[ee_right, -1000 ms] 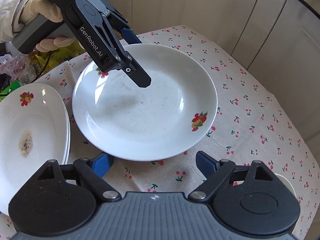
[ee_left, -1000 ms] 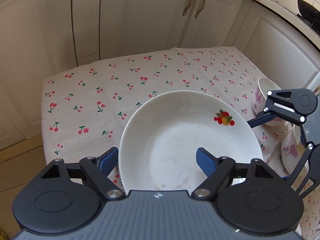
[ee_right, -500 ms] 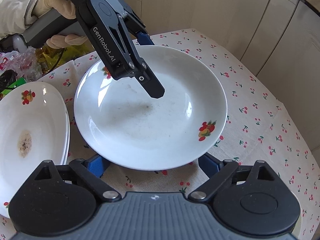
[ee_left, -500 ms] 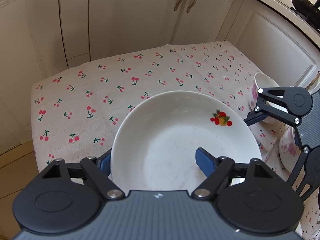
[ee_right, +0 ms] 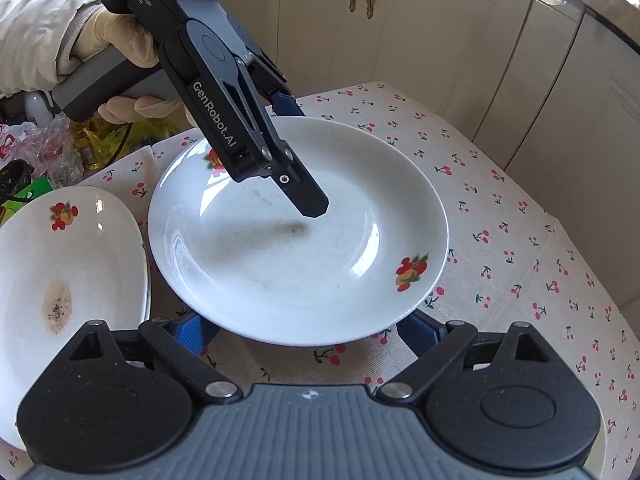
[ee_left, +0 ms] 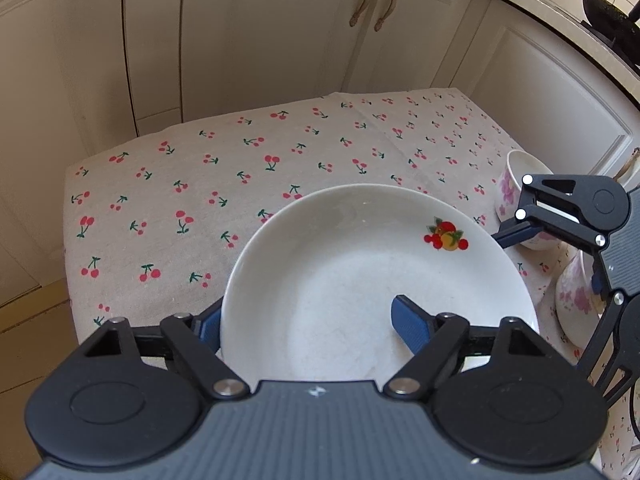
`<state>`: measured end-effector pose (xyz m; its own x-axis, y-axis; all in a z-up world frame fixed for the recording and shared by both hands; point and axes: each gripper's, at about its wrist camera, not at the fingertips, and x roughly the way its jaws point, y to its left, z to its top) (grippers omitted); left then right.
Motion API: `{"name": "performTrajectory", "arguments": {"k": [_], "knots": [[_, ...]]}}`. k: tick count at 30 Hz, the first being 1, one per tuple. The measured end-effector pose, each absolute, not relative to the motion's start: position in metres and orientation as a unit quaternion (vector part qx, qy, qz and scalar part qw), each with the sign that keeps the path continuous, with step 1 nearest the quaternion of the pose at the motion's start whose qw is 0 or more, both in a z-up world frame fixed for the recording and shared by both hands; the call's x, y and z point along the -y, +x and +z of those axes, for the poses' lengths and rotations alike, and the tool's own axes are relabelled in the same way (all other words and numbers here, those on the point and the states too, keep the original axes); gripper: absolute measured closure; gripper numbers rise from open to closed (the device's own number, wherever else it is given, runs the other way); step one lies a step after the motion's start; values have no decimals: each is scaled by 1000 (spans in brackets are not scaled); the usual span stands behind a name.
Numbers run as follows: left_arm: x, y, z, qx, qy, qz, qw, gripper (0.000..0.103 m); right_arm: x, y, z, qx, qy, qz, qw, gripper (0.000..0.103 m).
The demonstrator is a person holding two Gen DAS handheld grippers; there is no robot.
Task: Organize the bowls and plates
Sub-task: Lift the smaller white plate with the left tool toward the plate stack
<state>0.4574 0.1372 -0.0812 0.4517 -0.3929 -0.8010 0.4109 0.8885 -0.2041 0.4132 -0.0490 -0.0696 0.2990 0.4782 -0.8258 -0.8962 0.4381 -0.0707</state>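
While the left gripper [ee_right: 294,152] has its jaws clamped across the rim of the white fruit-print plate [ee_right: 298,232], one finger inside the dish and the other outside and under the edge, the plate looks tipped up off the cherry-print tablecloth [ee_left: 240,176] rather than lying flat, so I'd call this the carry step of the stacking job. Going left to right in the right wrist view: far left is a stack of matching plates [ee_right: 68,264], the top one with a brownish stain in the middle, just beside the held plate and slightly under its rim. The person's gloved hand [ee_right: 120,52] grips the left tool's handle above that. Centre is the held plate itself, a faint smudge on its floor and a fruit decal near the right rim. Below it the right gripper [ee_right: 308,332] sits with jaws spread wide, blue pads either side of the plate's near edge, not pressing on anything as far as I can see. Over in the left wrist view, off to the right, two floral bowls [ee_left: 520,200] stand close together near the table edge. My guess for the next move: swing the plate left over the stack, level it out, lower it gently so the rims nest, then let go. Main risk is clinking that stained top plate on the way in.
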Motion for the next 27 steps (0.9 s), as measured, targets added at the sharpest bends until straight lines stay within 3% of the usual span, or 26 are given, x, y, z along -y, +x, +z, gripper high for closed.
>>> {"name": "performTrajectory", "arguments": {"k": [27], "knots": [[-128,380,-18,-426,28,-226,876,21,55,343,-14,-349,-269,451,776,7]]}}
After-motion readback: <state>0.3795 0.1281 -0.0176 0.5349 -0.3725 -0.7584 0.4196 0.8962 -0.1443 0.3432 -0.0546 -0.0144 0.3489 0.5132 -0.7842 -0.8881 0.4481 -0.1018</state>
